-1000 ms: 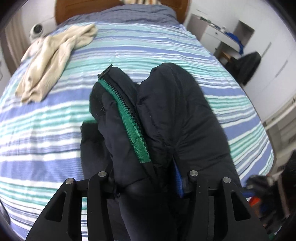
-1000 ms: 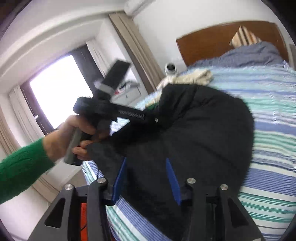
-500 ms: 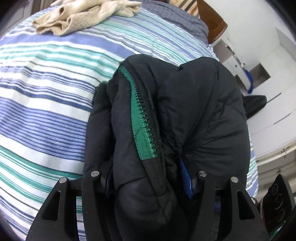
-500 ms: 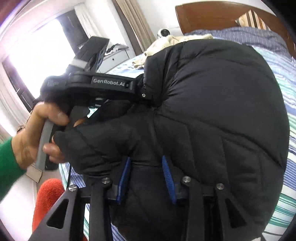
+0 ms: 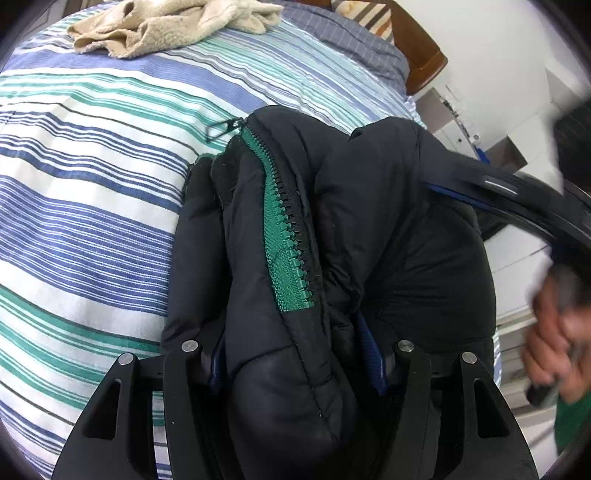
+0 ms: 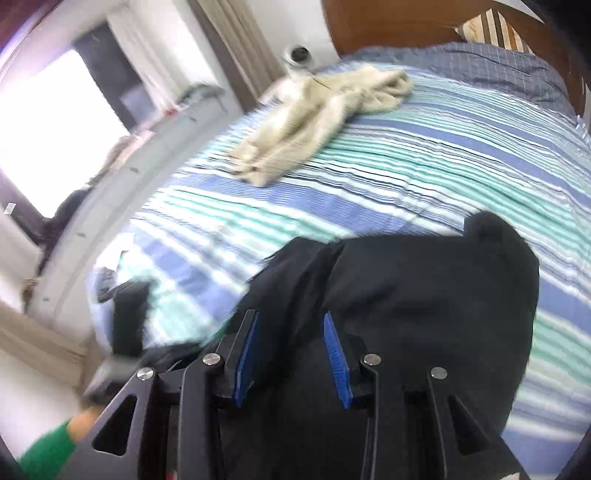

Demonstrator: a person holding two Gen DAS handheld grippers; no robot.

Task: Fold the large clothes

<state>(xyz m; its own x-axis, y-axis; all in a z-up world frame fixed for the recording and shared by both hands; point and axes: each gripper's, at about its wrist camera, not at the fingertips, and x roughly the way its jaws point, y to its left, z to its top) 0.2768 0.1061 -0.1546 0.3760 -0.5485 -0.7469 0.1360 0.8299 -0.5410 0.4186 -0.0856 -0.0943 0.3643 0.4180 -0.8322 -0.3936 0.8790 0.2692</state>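
Note:
A black puffer jacket (image 5: 388, 229) with a green zipper (image 5: 284, 236) lies bunched on the striped bed (image 5: 85, 206). My left gripper (image 5: 295, 354) is shut on a thick fold of it beside the zipper's lower end. In the right wrist view the jacket (image 6: 424, 295) spreads dark below my right gripper (image 6: 291, 354); its blue pads (image 6: 334, 354) stand apart above the fabric with nothing pinched between them. The right gripper also shows at the right edge of the left wrist view (image 5: 517, 199), held by a hand, its tip against the jacket's far side.
A cream fleece garment (image 5: 166, 26) lies crumpled near the bed's head; it also shows in the right wrist view (image 6: 317, 118). A wooden headboard (image 6: 399, 26), a small white camera (image 6: 297, 55), a window and curtains are behind. White furniture (image 5: 517, 258) stands beside the bed.
My right gripper let go of the jacket, pulled back and swung over the bed, blurred. My left gripper kept its hold and the jacket settled lower on the bed.

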